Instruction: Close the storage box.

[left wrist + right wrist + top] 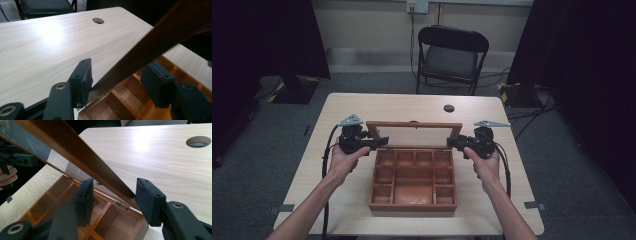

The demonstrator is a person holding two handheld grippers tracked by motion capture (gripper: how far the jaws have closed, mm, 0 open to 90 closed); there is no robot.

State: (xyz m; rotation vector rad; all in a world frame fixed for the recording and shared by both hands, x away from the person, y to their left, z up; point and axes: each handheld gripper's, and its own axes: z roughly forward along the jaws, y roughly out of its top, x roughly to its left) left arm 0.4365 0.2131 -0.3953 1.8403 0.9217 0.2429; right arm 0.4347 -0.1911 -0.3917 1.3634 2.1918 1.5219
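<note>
A wooden box [412, 205] with several compartments sits mid-table, and its glass-paned lid [414, 124] stands raised at the back. My left gripper [382, 142] is at the lid's left edge. In the left gripper view the lid frame [155, 45] runs between the jaws of the left gripper [117, 75], with the pads close on either side and not visibly pressing. My right gripper [452, 143] is at the lid's right edge. In the right gripper view the frame [75, 147] passes between the right gripper's [115, 192] jaws, with a gap beside the left pad.
The light wood table [362, 107] has a round cable hole [449, 108] behind the box. A black folding chair [452, 55] stands beyond the far edge. Dark curtains hang at both sides. Cables trail from both grippers along the person's forearms.
</note>
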